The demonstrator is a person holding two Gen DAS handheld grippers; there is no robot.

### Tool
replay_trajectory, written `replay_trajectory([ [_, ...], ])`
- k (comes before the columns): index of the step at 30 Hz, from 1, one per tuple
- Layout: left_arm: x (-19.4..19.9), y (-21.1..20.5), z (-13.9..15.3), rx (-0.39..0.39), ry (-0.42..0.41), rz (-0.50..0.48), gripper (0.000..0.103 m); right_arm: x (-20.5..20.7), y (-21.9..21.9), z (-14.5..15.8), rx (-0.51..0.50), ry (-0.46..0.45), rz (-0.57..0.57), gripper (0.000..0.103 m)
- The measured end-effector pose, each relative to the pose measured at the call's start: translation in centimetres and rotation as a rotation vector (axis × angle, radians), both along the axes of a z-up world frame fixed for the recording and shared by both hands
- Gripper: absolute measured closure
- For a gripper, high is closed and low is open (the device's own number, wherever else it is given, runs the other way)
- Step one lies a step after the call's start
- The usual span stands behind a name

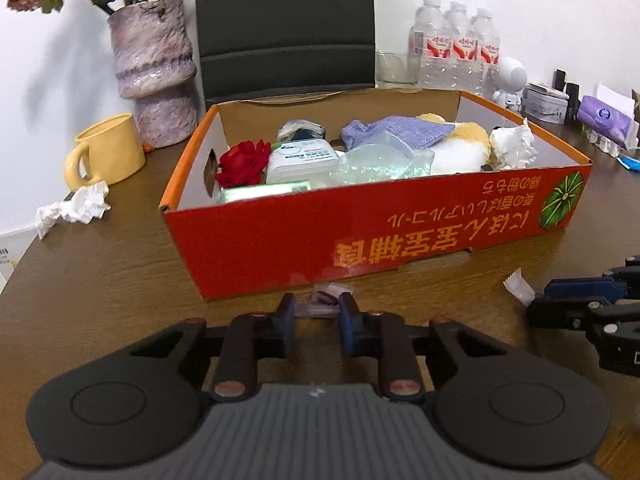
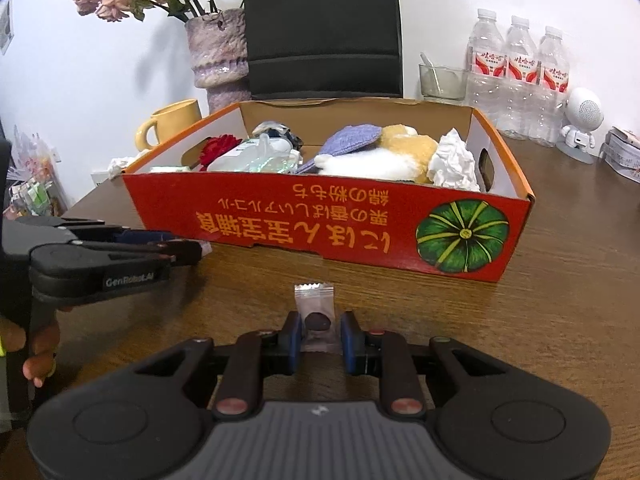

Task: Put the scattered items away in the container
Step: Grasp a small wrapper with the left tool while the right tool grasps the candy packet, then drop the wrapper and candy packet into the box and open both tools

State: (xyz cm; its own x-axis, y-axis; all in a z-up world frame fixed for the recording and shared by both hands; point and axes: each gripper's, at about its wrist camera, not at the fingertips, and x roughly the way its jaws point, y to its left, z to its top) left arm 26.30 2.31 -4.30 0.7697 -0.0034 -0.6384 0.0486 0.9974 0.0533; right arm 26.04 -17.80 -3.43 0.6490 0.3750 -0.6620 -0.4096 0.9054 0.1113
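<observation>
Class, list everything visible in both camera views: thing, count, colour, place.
Box: 1, red-orange, table centre, holding items.
Candy packets: 2, clear, one between each gripper's fingers on the table.
Crumpled tissue: 1, white, left of box.
Mug: 1, yellow, by vase.
Vase: 1, purple, with dried flowers.
Water bottles: 3, clear, back right.
Chair: 1, black, behind box.
Left gripper: open.
Right gripper: open.

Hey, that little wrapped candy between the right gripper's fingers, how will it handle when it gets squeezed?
The wrapped candy looks light, so it probably lifts easily. Its clear wrapper seems thin and crinkly, likely floppy at the ends and somewhat slippery. The dark lump inside looks hard; the right gripper should pinch there.
</observation>
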Motion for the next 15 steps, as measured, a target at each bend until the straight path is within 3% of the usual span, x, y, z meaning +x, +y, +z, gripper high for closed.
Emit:
replay_trajectory([
  [8,-2.7,0.0,0.6,-0.017,-0.038,0.003,0.08,-0.8,-0.5,0.2,0.012,-0.012,0.004,0.083],
  [15,-6.1,-0.3,4.2,-0.04,-0.155,-0.023,0.08,-2.2,-1.3,2.1,0.058,-0.056,0.001,0.083],
])
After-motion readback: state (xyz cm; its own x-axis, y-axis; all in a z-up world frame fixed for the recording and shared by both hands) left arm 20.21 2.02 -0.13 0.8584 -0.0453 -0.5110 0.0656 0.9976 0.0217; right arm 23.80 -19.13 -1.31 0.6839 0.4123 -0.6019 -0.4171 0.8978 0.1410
